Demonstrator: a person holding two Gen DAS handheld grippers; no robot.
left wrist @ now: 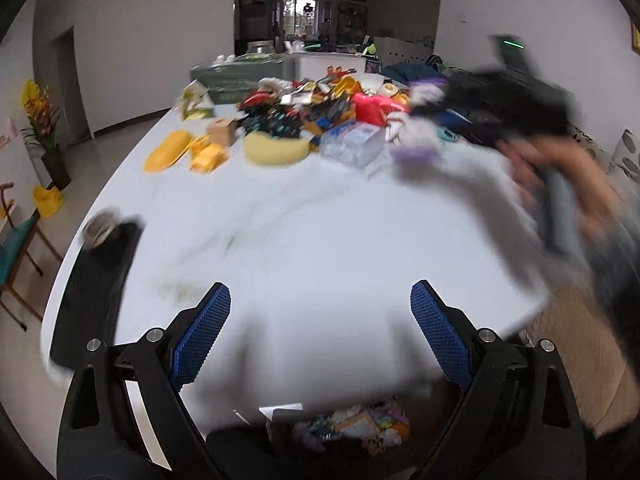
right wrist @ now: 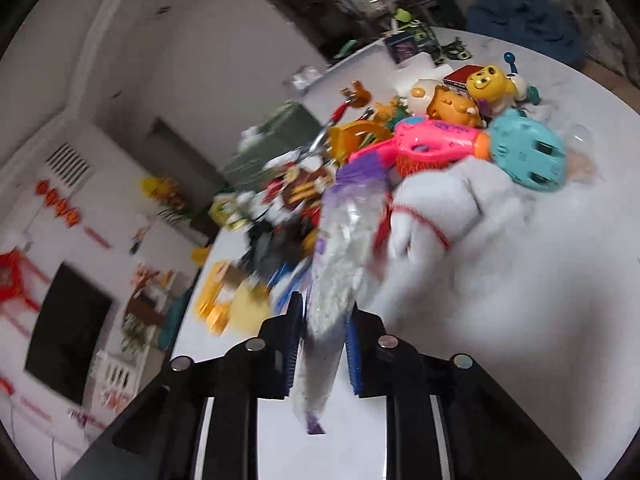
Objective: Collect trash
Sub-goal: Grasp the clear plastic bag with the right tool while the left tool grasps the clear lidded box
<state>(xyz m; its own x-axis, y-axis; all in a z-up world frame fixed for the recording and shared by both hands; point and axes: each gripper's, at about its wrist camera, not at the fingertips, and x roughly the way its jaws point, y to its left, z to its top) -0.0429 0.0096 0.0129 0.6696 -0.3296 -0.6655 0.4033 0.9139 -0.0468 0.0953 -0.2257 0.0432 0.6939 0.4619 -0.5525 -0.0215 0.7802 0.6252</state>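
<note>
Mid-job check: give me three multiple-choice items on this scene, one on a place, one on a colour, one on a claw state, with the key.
1. Where does the bin of colourful scraps show in the left wrist view?
A. below the near table edge, between the left claw's arms
B. on the green chair
C. atop the toy pile

2. What colour are the ribbed pads of the left claw?
A. red
B. blue
C. yellow

3. What is the right claw doing?
A. open and empty
B. shut on nothing
C. shut on a crinkled clear plastic wrapper with purple ends

Key: A, the bin shows under the white table edge; B, both pads are blue; C, the wrapper is pinched between its pads.
</note>
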